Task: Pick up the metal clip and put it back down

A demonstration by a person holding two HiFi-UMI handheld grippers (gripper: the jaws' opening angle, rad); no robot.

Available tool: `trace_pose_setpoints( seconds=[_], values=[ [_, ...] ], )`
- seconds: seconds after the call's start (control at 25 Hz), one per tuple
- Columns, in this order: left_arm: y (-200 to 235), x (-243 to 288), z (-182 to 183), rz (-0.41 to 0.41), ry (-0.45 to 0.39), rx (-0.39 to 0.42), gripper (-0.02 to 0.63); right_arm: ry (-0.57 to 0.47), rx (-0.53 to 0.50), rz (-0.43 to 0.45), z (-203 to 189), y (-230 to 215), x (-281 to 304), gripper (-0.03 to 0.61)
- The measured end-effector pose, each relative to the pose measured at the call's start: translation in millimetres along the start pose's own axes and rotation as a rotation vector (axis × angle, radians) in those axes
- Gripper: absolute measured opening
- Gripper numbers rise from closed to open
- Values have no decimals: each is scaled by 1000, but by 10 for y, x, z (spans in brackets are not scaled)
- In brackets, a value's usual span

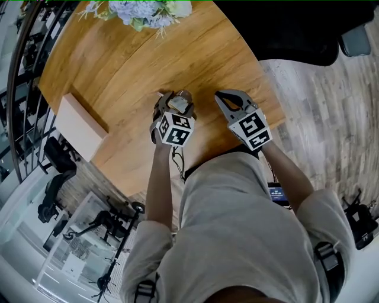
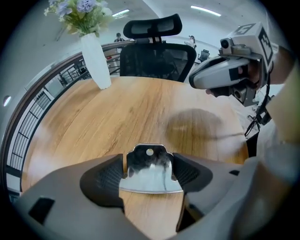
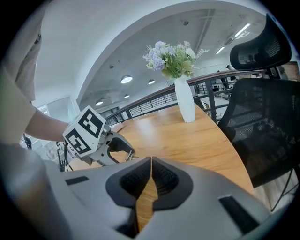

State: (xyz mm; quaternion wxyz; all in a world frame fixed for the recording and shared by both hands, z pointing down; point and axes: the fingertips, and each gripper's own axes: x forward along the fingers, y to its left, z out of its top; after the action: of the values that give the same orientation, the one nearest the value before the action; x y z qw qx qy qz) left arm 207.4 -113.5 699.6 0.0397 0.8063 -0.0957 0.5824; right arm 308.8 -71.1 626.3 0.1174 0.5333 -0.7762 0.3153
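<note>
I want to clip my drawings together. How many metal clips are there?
1. The metal clip sits between the open jaws of the left tongs; others could hide under the tongs.

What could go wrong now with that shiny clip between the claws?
The metal clip fills almost the whole gap between the left gripper's wide-open jaws, so closing might catch only its edges and let it slip or tip. The right gripper, shut and empty, hangs close by and could bump it.

A tall white vase (image 2: pixel 96 61) holding pale lilac flowers (image 2: pixel 79 11) is standing near the edge of the round brown wooden counter (image 2: pixel 117 117). A black mesh office chair (image 2: pixel 157 58) is sitting just beyond the rim. A pale flat box (image 1: pixel 80 124) is lying at another edge.
</note>
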Motion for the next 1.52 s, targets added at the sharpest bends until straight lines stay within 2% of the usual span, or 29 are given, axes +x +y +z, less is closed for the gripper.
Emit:
trace_pose_setpoints(
  seconds=[0.16,0.44,0.6,0.72,0.92,1.16,1.52],
  values=[
    [-27,42,-1,-22,14,5,313,-2,5,-13,40,-28,-23,28],
    [-36,51,-8,-57,1,-41,310,-5,8,-28,60,-30,-24,28],
    [-39,49,-5,-53,5,-39,307,7,0,-34,40,-5,-42,28],
    [-29,23,11,-43,-16,-74,305,6,-7,-48,48,-7,-73,28],
    [76,-185,79,0,-132,-200,304,-12,-25,-58,159,102,-87,28],
    [93,-520,213,28,-294,-299,304,-31,-54,-65,296,247,-107,28],
    [244,-1322,263,124,-527,-478,304,-129,-109,-46,748,680,-107,28]
  ],
)
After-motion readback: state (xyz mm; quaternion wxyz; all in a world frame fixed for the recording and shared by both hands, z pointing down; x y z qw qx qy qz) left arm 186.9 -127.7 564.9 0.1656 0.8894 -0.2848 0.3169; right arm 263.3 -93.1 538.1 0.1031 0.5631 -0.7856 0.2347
